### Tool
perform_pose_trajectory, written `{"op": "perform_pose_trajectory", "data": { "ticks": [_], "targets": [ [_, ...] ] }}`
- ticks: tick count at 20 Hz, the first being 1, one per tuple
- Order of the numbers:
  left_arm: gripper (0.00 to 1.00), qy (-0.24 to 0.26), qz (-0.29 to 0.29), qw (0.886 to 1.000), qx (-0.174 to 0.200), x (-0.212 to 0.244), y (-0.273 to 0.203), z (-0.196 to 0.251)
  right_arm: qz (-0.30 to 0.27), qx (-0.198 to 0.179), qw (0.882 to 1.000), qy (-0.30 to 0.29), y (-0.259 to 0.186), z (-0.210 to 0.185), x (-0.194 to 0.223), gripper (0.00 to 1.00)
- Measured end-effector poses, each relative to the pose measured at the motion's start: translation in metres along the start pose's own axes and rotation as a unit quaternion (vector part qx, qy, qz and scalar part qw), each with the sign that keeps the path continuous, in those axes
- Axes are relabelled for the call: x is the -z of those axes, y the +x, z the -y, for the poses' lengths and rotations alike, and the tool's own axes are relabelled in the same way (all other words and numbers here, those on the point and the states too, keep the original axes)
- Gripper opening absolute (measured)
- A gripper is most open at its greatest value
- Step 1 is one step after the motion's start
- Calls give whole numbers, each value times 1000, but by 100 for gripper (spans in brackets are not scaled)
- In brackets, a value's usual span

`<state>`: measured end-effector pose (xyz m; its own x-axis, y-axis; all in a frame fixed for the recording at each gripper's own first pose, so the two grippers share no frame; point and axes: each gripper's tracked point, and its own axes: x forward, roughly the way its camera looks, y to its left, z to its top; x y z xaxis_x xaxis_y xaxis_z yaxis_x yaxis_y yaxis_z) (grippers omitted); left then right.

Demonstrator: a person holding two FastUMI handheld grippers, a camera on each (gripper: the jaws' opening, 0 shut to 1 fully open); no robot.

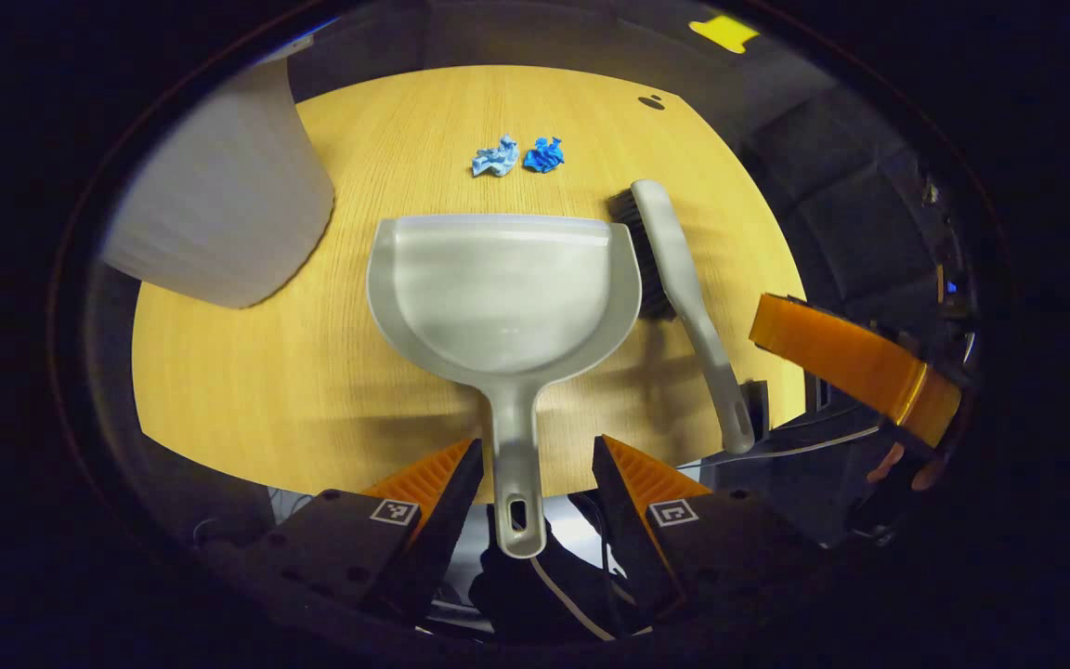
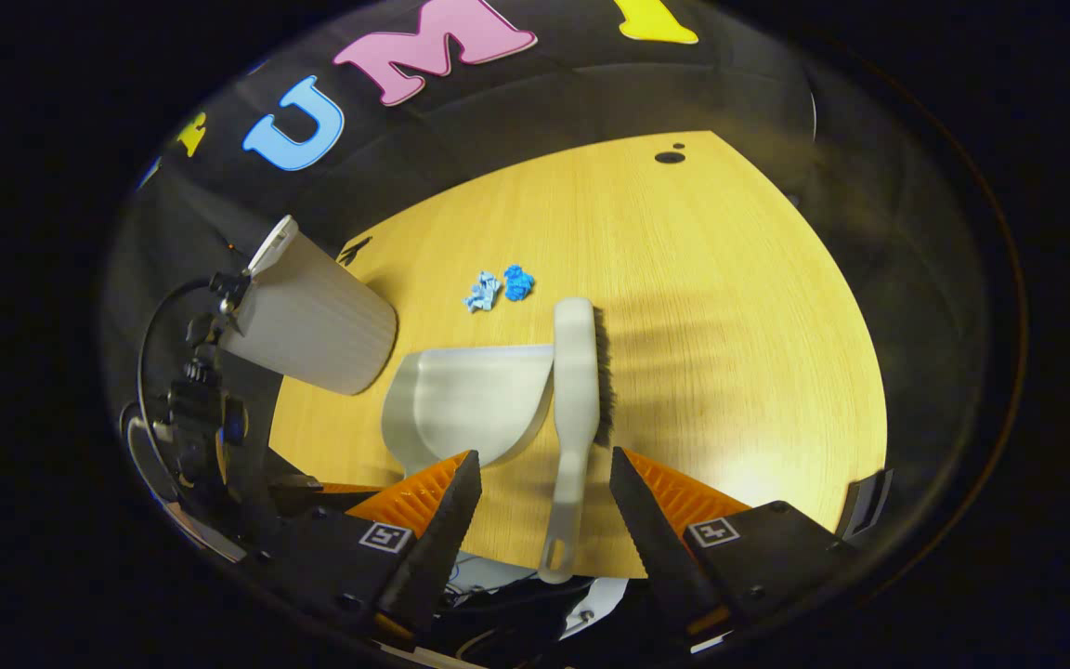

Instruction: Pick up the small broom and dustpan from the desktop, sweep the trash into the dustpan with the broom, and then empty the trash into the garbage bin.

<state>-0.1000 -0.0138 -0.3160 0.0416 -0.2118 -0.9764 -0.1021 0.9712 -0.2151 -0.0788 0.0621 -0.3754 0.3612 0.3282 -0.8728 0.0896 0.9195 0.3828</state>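
A grey dustpan (image 1: 505,288) lies flat on the wooden desktop (image 1: 266,372), its handle reaching over the near edge between the fingers of my open left gripper (image 1: 535,460). Right of it lies the small grey broom (image 1: 684,288) with dark bristles. In the right gripper view the broom (image 2: 574,409) points its handle at my open right gripper (image 2: 544,474), whose fingers stand either side without touching it; the dustpan (image 2: 465,400) sits just left. Two crumpled blue paper scraps (image 1: 518,156) rest beyond the dustpan; the same scraps (image 2: 498,288) show in the right gripper view.
A grey ribbed garbage bin (image 1: 219,204) stands at the desk's left; the same bin (image 2: 307,321) shows in the right gripper view. The other gripper (image 1: 855,367) and a hand come in from the right in the left gripper view. A dark hole (image 2: 670,157) marks the far desk.
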Motion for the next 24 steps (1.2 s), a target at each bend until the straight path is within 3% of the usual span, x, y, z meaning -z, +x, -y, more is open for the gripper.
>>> {"op": "perform_pose_trajectory", "data": {
  "ticks": [2, 3, 4, 5, 9, 10, 11, 14, 15, 16, 17, 18, 19, 20, 24],
  "targets": [
    [73, -10, -8, 1000, -4, -8, -1, 1, -9, 8, 1000, -9, 3, 9, 1, 92],
    [73, -5, -9, 1000, -8, -11, -1, -2, -14, 14, 1000, -13, 7, 13, 1, 81],
    [73, 0, -7, 1000, -14, -16, -2, -5, -24, 19, 999, -14, 9, 16, 4, 81],
    [73, 8, -11, 1000, -13, -19, -1, -5, -31, 22, 999, -13, 12, 15, 6, 92],
    [73, 24, -31, 999, -5, -28, 4, -10, -51, 60, 997, -13, 24, 15, 15, 89],
    [73, 25, -28, 999, -4, -33, 6, -11, -58, 74, 995, -16, 29, 15, 19, 79],
    [72, 28, -26, 999, -5, -36, 10, -13, -63, 88, 994, -17, 34, 14, 20, 89],
    [72, 40, -31, 999, -6, -40, 22, -19, -71, 120, 990, -28, 57, 7, 19, 89],
    [72, 39, -35, 998, -17, -41, 29, -24, -81, 130, 987, -38, 64, 9, 21, 79],
    [72, 34, -43, 998, -19, -40, 36, -26, -99, 134, 985, -43, 72, 8, 26, 100],
    [71, 26, -53, 998, -19, -40, 34, -25, -111, 132, 984, -45, 78, 8, 27, 80],
    [70, 23, -55, 998, -17, -44, 33, -24, -122, 137, 982, -49, 85, 12, 27, 87],
    [67, 19, -51, 998, -18, -47, 36, -23, -131, 142, 980, -50, 90, 17, 26, 80],
    [67, 13, -48, 998, -24, -51, 36, -24, -140, 146, 978, -46, 94, 20, 25, 87],
    [65, 11, -37, 998, -52, -65, 39, -25, -168, 152, 973, -46, 105, 28, 28, 86]
  ]
}}
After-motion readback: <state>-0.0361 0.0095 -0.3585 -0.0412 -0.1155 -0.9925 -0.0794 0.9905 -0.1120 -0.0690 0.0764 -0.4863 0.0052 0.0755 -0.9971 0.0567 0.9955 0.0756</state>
